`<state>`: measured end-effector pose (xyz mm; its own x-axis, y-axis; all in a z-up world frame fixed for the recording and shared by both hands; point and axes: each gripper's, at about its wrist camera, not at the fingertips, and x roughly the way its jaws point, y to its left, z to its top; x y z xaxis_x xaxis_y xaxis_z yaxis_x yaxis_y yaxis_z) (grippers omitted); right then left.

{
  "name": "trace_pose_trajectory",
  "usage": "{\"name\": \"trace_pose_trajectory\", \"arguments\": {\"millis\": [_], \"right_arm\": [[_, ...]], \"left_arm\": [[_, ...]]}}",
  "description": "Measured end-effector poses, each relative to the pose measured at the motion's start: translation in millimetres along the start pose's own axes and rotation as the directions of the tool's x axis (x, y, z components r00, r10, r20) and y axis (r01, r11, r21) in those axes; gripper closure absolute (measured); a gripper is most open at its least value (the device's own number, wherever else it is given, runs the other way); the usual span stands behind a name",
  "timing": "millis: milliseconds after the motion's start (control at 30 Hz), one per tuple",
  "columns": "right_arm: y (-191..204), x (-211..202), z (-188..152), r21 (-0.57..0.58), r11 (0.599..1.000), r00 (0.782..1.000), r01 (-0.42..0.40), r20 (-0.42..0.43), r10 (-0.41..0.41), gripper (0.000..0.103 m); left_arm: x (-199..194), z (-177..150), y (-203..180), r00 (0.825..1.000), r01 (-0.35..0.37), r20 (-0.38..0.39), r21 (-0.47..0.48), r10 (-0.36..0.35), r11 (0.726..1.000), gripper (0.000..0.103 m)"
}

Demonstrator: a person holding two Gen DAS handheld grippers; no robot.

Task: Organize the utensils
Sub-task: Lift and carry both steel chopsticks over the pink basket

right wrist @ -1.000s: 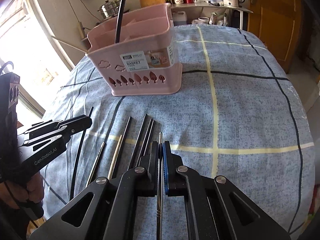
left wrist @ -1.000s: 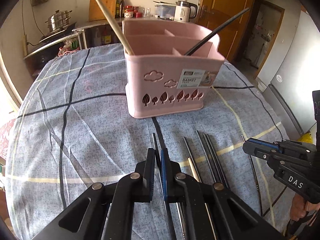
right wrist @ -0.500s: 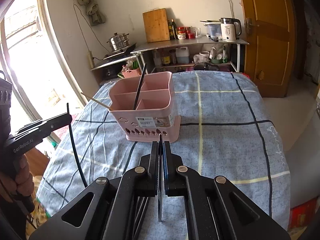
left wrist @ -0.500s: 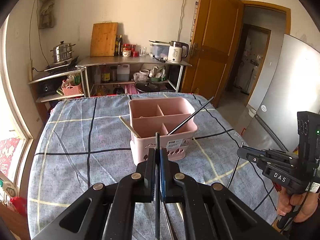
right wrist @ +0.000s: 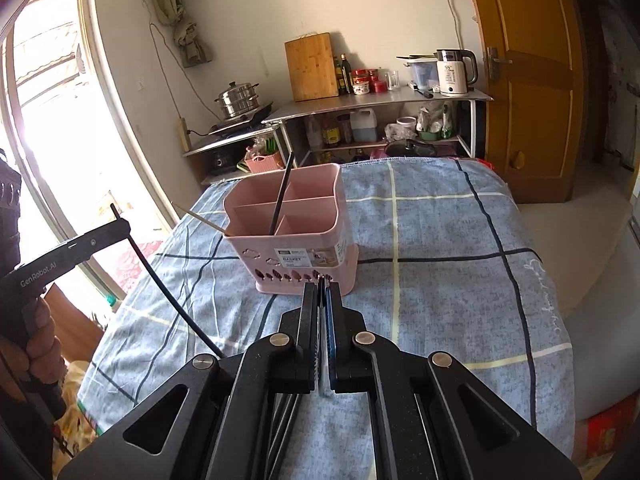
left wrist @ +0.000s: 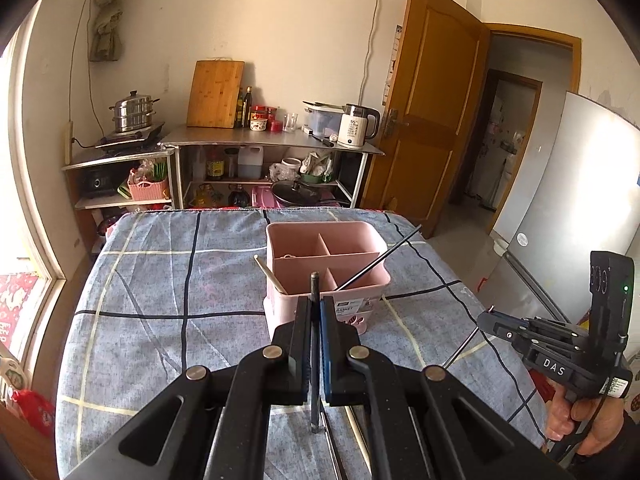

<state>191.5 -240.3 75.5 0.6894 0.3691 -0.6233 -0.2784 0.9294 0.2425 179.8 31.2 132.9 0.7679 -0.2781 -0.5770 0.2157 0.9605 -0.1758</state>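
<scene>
A pink divided utensil basket [left wrist: 352,280] [right wrist: 316,240] stands on the blue checked tablecloth; it holds a black chopstick [left wrist: 380,260] and a wooden one [left wrist: 270,274]. My left gripper [left wrist: 316,308] is shut on a dark chopstick [left wrist: 314,284], held upright well above the table; it also shows in the right wrist view [right wrist: 160,280]. My right gripper [right wrist: 323,284] is shut on a silver chopstick [left wrist: 464,348], seen edge-on between its fingers. Several more chopsticks [right wrist: 286,412] lie on the cloth below the grippers.
The table [left wrist: 160,280] ends at a far edge before metal shelves [left wrist: 272,144] with a kettle, pots and a cutting board. A wooden door [left wrist: 432,120] and a fridge [left wrist: 580,208] stand to the right, a window [right wrist: 60,120] to the left.
Both grippers have risen from the cloth, each with a chopstick in its grip, and now hover high above the table facing the basket.
</scene>
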Motion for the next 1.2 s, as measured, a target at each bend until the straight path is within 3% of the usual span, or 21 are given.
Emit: {"name": "trace_pose_trajectory", "arguments": {"millis": [567,1200], "right_arm": [[15.8,-20.3,25.0,-0.029,0.999,0.998,-0.025,0.065,0.027,0.099],[47.5,-12.3,106.3,-0.037,0.996,0.978,-0.085,0.190,0.090,0.099]], "left_arm": [[-15.5,25.8,4.2,0.999,0.044,0.002,-0.032,-0.044,0.998,0.099],[-9.9,126.2,5.6,0.993,0.038,0.114,-0.031,-0.034,0.999,0.099]]}}
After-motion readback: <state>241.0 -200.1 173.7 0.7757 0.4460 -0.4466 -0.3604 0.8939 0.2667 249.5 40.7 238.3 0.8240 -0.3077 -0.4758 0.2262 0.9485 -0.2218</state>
